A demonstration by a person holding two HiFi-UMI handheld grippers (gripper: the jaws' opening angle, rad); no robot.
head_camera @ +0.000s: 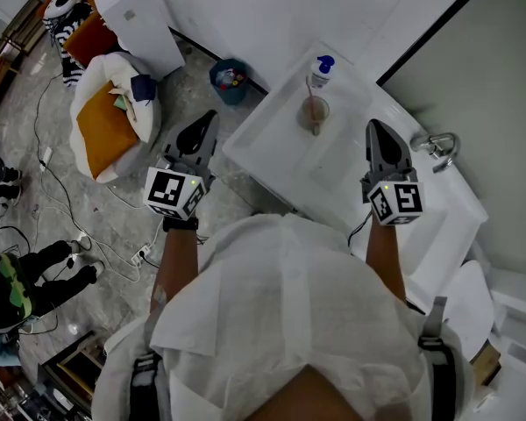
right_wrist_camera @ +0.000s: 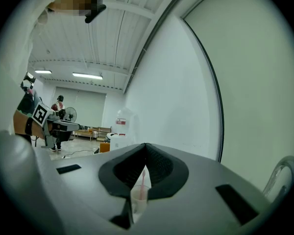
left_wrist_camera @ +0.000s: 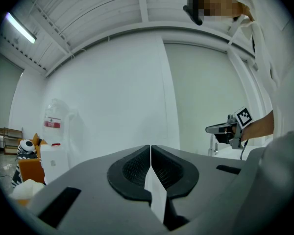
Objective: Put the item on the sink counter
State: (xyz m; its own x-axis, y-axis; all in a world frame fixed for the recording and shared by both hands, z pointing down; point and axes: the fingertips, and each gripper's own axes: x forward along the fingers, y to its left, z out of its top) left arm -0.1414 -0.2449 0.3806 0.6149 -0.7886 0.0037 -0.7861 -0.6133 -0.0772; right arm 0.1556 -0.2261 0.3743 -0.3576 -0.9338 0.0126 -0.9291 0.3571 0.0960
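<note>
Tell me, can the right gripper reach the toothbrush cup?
Probably yes. The right gripper hangs over the counter, nothing standing between it and the cup. Its jaws are together and must open first.

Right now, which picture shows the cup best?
The head view: the whole cup stands on the counter by the bottle. The right gripper view shows a sliver past its jaws; the left gripper view, none.

Bright, even indoor light, soft shadows. A ceiling strip light (left_wrist_camera: 20,27) glares far left; both gripper views bulge, darkening at edges.
</note>
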